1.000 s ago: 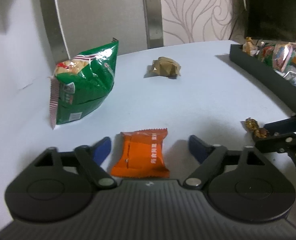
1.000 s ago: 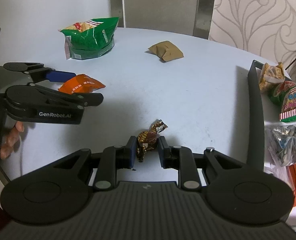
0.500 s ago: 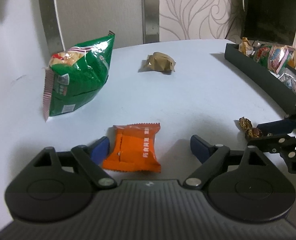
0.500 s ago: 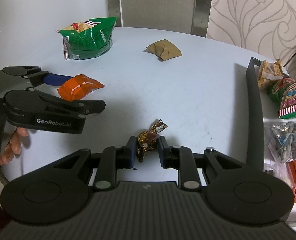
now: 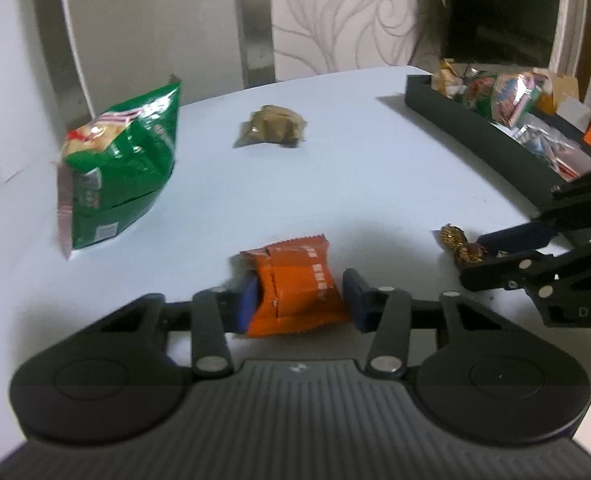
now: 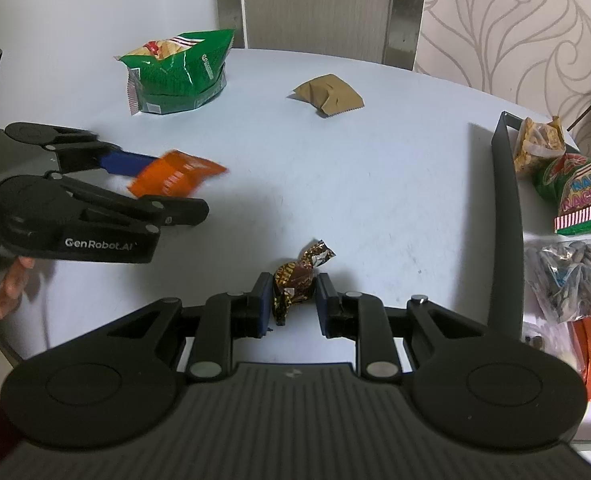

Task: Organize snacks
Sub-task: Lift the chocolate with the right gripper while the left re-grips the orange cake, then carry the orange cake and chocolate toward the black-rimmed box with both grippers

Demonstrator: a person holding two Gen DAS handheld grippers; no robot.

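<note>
Between left gripper [image 5: 299, 300] fingers [image 5: 247, 300], just closed: orange snack packet [image 5: 297, 292], clamped, near the surface's [image 5: 355, 184] front edge. Between right gripper [image 6: 294, 304] fingers [image 6: 264, 304]: brown foil candy [image 6: 295, 280], clamped. Toward far edge: green chip bag [image 5: 119, 168], tan packet [image 5: 273, 126]. Along right edge: black tray [image 5: 475, 132] of snacks.

Orange packet [image 5: 295, 288] pinched between jaws; brown-gold candy [image 6: 295, 278] likewise pinched.
</note>
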